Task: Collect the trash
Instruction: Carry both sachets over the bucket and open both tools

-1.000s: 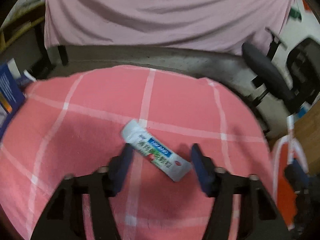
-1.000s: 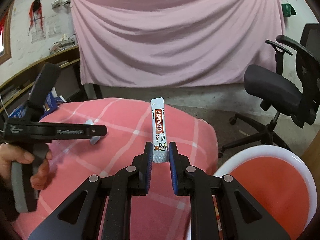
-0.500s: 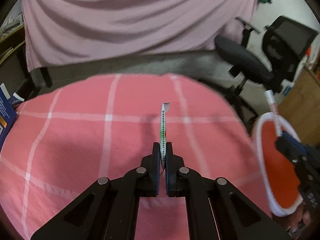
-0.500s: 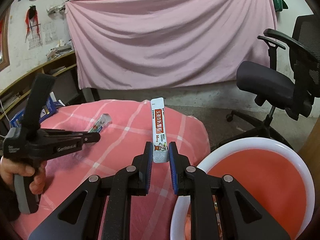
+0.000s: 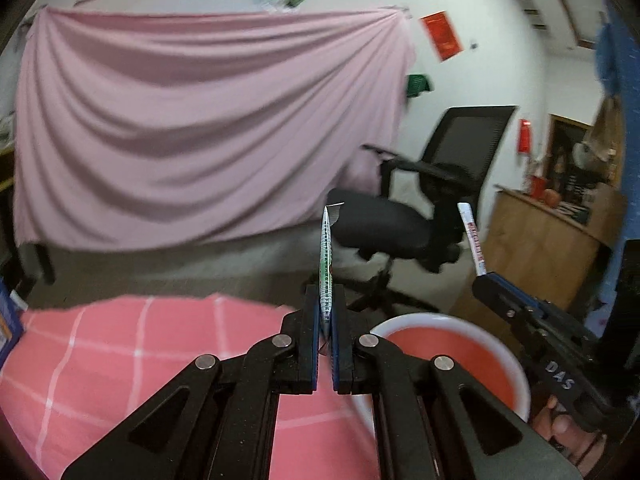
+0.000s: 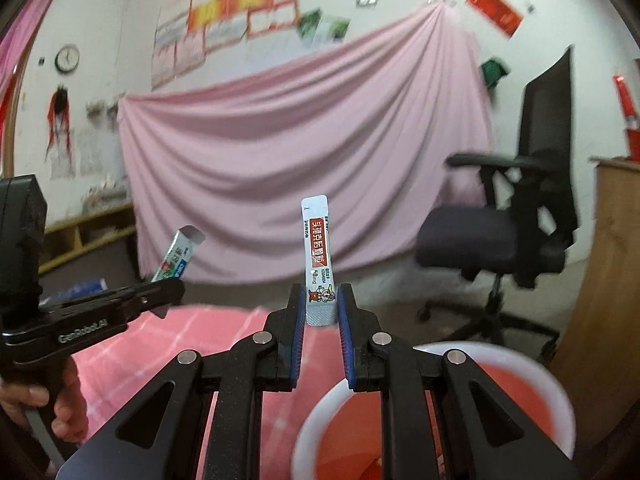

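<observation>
both tongs are clenching a sachet each, left tongs [image 5: 326, 308] gripping the green sachet [image 5: 327, 256] edge-on, right tongs [image 6: 320, 308] pinching the red sachet [image 6: 318, 256], hovering near the orange bin [image 6: 440, 352], so releasing early is risking a miss onto the pink surface [image 5: 120, 352]

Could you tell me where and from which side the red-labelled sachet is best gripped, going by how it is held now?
Grip the red-labelled sachet at its bottom end, pads closing on its two narrow side edges from below. It is a long flat strip, so held there by the right gripper it stands upright and clear of the fingers, over the red basin.
</observation>
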Motion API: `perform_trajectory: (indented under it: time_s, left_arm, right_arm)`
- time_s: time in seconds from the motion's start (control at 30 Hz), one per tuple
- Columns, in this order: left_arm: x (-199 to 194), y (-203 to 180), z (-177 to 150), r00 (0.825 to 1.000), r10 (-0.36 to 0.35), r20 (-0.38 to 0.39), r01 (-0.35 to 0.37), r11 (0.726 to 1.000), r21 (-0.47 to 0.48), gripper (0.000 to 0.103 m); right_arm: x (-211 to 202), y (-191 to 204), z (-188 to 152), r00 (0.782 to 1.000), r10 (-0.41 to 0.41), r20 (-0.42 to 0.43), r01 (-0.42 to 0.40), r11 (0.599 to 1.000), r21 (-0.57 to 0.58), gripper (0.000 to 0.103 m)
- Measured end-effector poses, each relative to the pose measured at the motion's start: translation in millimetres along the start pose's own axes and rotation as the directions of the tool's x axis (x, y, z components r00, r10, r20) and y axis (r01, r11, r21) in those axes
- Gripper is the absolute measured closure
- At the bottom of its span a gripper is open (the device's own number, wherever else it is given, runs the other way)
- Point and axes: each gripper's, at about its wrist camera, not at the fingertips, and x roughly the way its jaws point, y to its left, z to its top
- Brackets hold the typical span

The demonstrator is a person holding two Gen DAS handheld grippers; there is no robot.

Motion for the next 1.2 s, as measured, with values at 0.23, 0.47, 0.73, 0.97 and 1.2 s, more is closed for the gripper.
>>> perform_trajectory:
  time_s: [0.23,0.47,0.73,0.97,1.2]
  left_arm:
    - [-6.6,-59.7,2.3,0.996,-0.077,0.041,0.071,0.989,0.132,0.1]
    - [8.6,-96.2,-5.1,0.994,-0.105,-0.006,0.105,0.981,0.161,0.1]
    - [29.6,-110.5,-16.2,0.986,-0.094,-0.134,0.109,0.989,0.105,0.081]
    - [20.6,-95.5,-20.0,0.984,-0.086,-0.158,0.094,0.995,0.042,0.068]
    - [-21.0,-76.1,-30.3,0.992,-0.058,-0.111,0.059,0.998,0.006,0.054]
  right_arm:
    - [-22.3,-36.3,1.7,0.994,-0.099,0.037,0.098,0.994,0.049,0.089]
    - [-36.7,-55.9,-3.1,0.991,-0.133,-0.017,0.134,0.988,0.076,0.088]
    - [-32.7,-67.3,-16.9,0.983,-0.145,-0.109,0.156,0.983,0.099,0.079]
    - [-38.0,-66.0,-19.9,0.982,-0.149,-0.115,0.162,0.98,0.114,0.068]
    - [-64.1,-52.9,-21.9,0.984,-0.159,-0.078,0.169,0.976,0.141,0.051]
